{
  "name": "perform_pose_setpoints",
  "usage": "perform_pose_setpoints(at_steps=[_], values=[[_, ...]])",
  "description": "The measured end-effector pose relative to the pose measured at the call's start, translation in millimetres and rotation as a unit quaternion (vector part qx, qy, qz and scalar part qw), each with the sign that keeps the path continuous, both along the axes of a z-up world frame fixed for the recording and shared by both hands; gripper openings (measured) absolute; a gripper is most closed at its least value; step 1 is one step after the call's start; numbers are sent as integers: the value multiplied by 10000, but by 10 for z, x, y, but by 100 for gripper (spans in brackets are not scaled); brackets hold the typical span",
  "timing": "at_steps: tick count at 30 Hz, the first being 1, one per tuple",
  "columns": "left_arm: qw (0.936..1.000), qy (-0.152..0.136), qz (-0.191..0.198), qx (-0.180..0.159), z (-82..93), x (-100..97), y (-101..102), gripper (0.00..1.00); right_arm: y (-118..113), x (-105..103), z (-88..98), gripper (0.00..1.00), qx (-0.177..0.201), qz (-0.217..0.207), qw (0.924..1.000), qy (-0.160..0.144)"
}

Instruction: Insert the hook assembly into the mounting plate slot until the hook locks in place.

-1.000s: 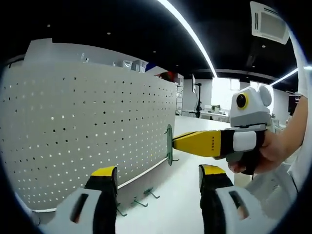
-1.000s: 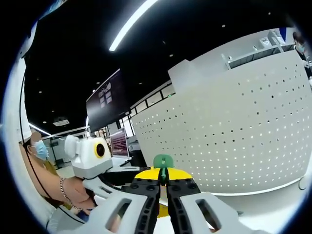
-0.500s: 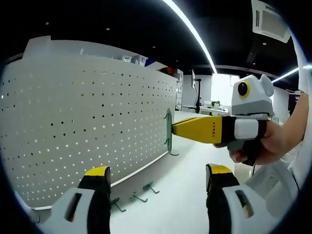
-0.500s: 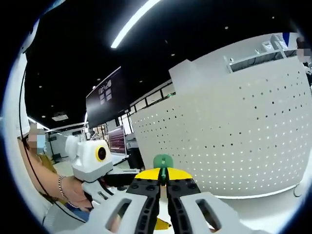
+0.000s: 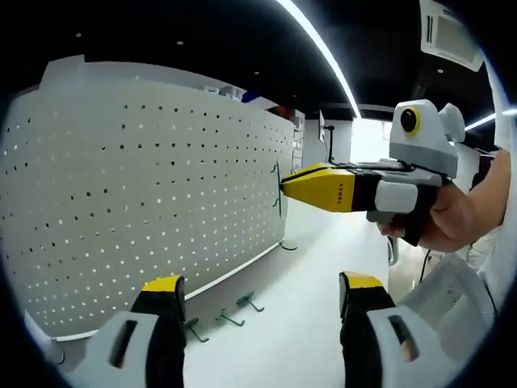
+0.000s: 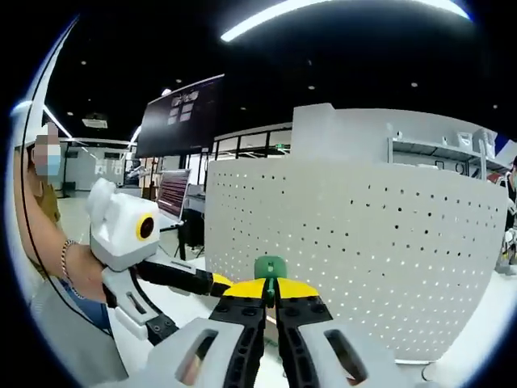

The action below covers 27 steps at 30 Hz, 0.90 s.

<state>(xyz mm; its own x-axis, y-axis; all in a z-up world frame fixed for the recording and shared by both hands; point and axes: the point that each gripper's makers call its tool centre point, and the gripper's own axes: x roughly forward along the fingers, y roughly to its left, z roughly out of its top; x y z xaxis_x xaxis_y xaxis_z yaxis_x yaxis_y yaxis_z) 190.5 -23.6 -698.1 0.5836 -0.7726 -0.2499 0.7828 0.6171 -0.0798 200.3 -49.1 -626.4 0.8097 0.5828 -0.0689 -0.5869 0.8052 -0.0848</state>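
Note:
A white perforated mounting plate (image 5: 145,194) stands upright on the table; in the right gripper view the mounting plate (image 6: 355,242) is straight ahead. My right gripper (image 6: 271,289) is shut on a green hook (image 6: 270,267) that sticks out past its yellow tips. In the left gripper view the right gripper (image 5: 284,184) comes in from the right, and the green hook (image 5: 277,191) is at the plate's face near its right end. My left gripper (image 5: 262,303) hangs open below with nothing between its fingers. In the right gripper view the left gripper (image 6: 212,281) shows at the left.
Three spare green hooks (image 5: 226,317) lie on the white table (image 5: 299,275) at the foot of the plate. A person's hand (image 5: 448,222) holds the right gripper. Office desks and screens (image 6: 174,194) stand in the background.
My right gripper has lifted the hook higher along the plate's right end and brought it closer to the holes. The right gripper view has swung round. The left gripper stays open.

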Motion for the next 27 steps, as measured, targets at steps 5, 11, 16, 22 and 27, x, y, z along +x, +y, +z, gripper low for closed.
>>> perform_pose_setpoints(at_steps=[5,11,16,22,27], values=[[10000,34,33,67,-89,-21,82,80,-16,94,48,1,135,-85,9999,29],[9999,73,149,33,-150,-62,192,80,-44,239,147,1,261,-232,9994,33],[9998,78,167,77,-215,-99,241,80,-50,375,253,1,336,-338,9989,-3],[9997,132,201,99,-282,-137,289,79,-44,519,354,1,432,-458,9980,-32],[9996,157,230,93,-318,-157,336,79,-22,625,429,1,485,-539,9974,-58]])
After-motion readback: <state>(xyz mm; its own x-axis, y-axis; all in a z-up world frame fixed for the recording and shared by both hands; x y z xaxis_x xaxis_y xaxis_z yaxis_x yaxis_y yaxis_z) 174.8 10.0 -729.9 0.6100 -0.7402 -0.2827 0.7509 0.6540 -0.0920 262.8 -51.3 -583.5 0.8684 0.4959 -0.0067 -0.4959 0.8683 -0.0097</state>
